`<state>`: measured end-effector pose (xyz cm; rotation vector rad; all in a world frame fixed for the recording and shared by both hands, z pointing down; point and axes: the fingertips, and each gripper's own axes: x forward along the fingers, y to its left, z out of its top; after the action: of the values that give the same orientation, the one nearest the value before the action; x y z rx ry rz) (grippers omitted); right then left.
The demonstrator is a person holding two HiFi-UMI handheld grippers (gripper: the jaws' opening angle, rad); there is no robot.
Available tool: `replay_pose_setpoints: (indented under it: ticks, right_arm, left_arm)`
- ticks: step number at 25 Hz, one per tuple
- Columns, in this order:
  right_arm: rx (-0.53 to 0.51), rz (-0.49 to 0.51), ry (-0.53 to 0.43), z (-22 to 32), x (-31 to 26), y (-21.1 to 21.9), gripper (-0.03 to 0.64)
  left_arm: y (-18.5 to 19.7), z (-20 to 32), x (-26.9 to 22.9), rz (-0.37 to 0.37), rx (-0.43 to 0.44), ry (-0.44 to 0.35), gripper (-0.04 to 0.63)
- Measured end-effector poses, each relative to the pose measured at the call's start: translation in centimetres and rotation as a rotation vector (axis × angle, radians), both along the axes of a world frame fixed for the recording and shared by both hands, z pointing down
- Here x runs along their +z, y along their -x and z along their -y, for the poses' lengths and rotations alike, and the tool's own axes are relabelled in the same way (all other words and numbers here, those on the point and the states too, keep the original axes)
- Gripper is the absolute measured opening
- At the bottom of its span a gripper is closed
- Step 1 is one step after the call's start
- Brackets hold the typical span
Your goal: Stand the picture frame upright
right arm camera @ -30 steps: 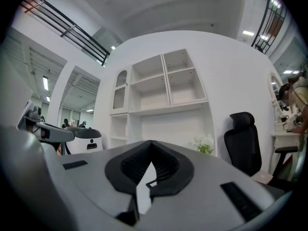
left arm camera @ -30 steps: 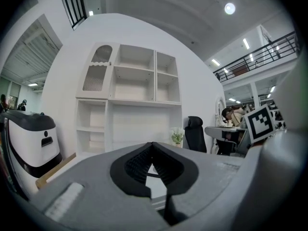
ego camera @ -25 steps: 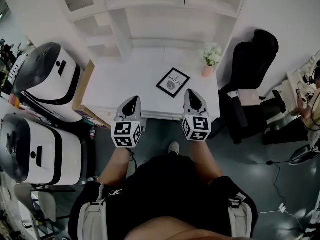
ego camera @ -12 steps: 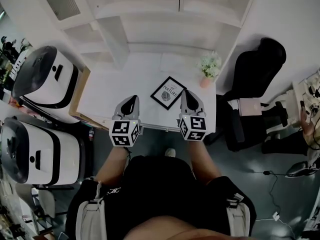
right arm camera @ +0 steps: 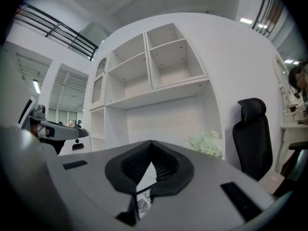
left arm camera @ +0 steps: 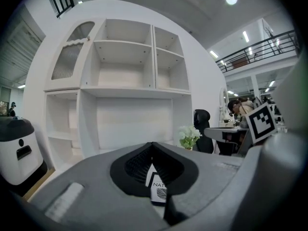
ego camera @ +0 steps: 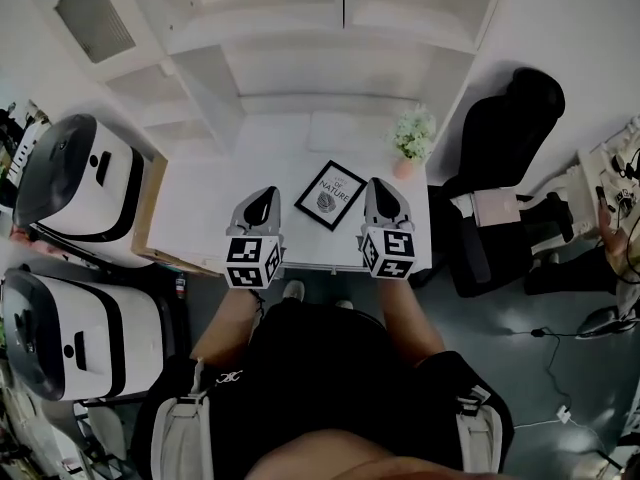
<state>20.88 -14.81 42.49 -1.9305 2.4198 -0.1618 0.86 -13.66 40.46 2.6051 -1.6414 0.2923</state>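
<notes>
A black picture frame (ego camera: 330, 194) with a white leaf print lies flat on the white table (ego camera: 205, 203), near its front edge. My left gripper (ego camera: 266, 197) hovers just left of the frame, jaws shut with nothing in them. My right gripper (ego camera: 382, 188) hovers just right of it, also shut and empty. In the left gripper view the frame (left arm camera: 158, 191) shows low through the notch of the closed left gripper (left arm camera: 153, 146). The right gripper view shows the frame (right arm camera: 143, 201) the same way below the closed right gripper (right arm camera: 151, 143).
A small pot of white flowers (ego camera: 413, 136) stands on the table behind the frame, to the right. White shelving (ego camera: 300, 58) rises at the table's back. A black office chair (ego camera: 510, 158) stands to the right, and two large white machines (ego camera: 80, 183) to the left.
The person has stepped closer to the table. Both shut grippers have moved forward over its front edge and now flank the frame.
</notes>
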Motion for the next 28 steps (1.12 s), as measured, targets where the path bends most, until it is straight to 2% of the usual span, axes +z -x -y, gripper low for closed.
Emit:
replay_pose_setpoints:
  ticks: [13,16,18,19,20,21,22,25,28]
  right_arm:
    - [0.153,-0.015,0.019,5.6,0.3,0.4,0.002]
    - [0.197,-0.011,0.036,6.1,0.8,0.3,0.002]
    - [0.206,0.008,0.046,6.3,1.2,0.2,0.003]
    - [0.201,0.029,0.052,6.5,1.4,0.2,0.003]
    - [0.189,0.054,0.065,6.7,1.7,0.2,0.057]
    - [0.174,0.078,0.086,6.9,2.2,0.3,0.155]
    - [0.163,0.096,0.114,7.1,2.9,0.3,0.187]
    - [0.179,0.114,0.195,7.0,5.1,-0.1,0.190]
    - [0.217,0.136,0.261,6.7,7.4,-0.8,0.190]
  left_arm:
    - [1.0,9.6,0.4,0.007,0.135,0.007,0.017]
    - [1.6,11.3,1.0,0.001,0.168,0.037,0.018]
    - [1.5,12.1,1.7,-0.022,0.221,0.083,0.018]
    - [1.3,12.4,2.2,-0.030,0.260,0.111,0.034]
    - [1.1,12.7,2.8,-0.030,0.305,0.140,0.129]
    - [0.9,12.9,3.4,-0.022,0.348,0.169,0.244]
    - [0.8,13.2,4.1,-0.008,0.386,0.194,0.268]
    - [1.1,14.2,6.1,0.032,0.463,0.259,0.291]
    - [2.0,15.8,7.9,0.000,0.501,0.331,0.295]
